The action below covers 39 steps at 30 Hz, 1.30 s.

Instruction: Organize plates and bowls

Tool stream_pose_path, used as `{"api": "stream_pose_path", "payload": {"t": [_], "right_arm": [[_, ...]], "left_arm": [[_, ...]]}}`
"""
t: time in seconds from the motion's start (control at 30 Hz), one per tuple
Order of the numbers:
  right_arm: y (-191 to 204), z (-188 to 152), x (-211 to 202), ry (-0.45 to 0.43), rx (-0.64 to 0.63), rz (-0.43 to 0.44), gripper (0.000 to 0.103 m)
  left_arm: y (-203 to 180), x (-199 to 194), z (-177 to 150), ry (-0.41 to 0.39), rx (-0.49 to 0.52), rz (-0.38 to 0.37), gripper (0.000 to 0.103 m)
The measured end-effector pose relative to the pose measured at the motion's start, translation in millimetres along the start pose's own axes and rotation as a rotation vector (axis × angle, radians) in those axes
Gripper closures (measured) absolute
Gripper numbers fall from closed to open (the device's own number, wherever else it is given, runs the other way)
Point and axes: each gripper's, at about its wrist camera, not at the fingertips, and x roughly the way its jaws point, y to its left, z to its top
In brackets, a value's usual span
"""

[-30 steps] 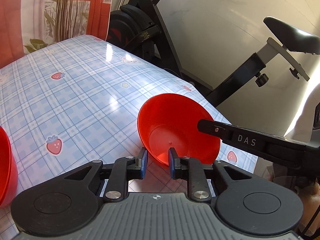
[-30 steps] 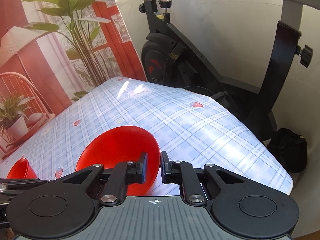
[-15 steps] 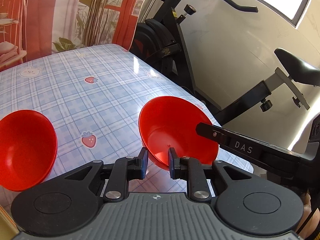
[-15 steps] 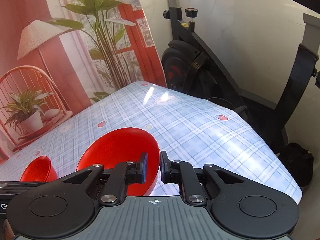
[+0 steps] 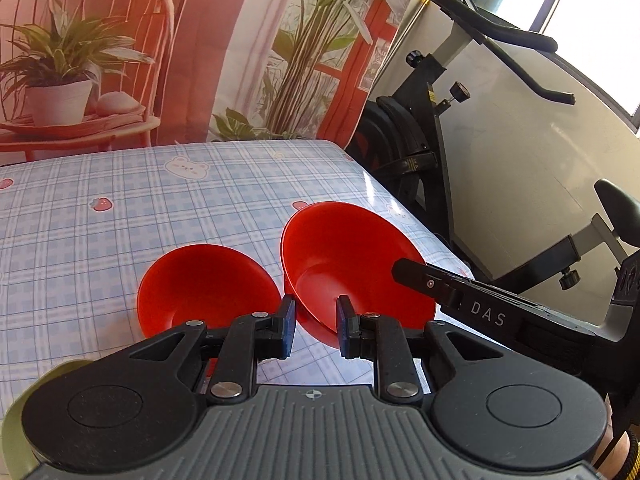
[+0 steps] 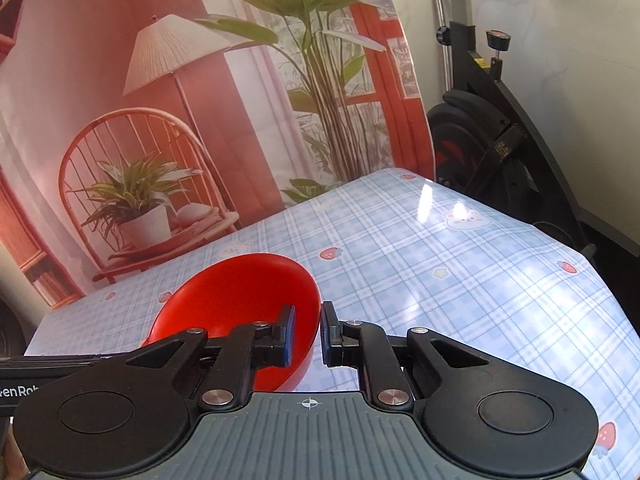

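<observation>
held bowl [image 5: 352, 264]: red, deep, thin-walled; gripped by both claws and carried tilted, clear of the tablecloth, over the table's right part near its right edge.
handling: judged light, stiff plastic; glossy, so a slip at the rim is possible; not judged fragile.
where to hold: the rim, one finger inside and one outside; two holds on different parts of the rim are judged steadier than one.
left gripper [image 5: 316, 330]: clenched on the near rim of the held bowl, wall pinched between the pads.
right gripper [image 6: 307, 334]: clenched on the rim at the bowl's right side, left pad inside, right pad outside; its long finger is seen reaching in from the right in the left wrist view.
second bowl [image 5: 208, 288]: same red, same shape, sitting on the tablecloth just left of the held bowl; whether the two touch cannot be told.
step: nesting the held bowl into the second bowl is judged the likely aim; not yet done.
table [image 6: 460, 280]: covered by blue plaid glossy cloth with strawberry and bear prints.
writing: "DAS" is read on the right gripper's finger in the left wrist view; "enRob", cut off, is read on a bar at the left edge of the right wrist view.
surroundings: printed backdrop [image 6: 200, 100] behind the table's far edge; exercise bike [image 5: 440, 128] beyond the right edge.
</observation>
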Motion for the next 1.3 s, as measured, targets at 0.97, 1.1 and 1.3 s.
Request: {"api": "stream_pose_path", "payload": {"t": [0.97,1.1,1.3], "right_arm": [[73,-12,66,0.101,-0.073,0.122,0.09],[68,-18,70,0.113,-0.059,0.113,0.09],[62,-23,74,0.123,-0.043,0.115,0.09]], "left_arm": [[79,0,-1,0.054,-0.124,0.116,0.08],[77,6,-1,0.063,-0.097,0.124,0.08],[79,11,-1,0.078,-0.089,0.13,0.08]]}}
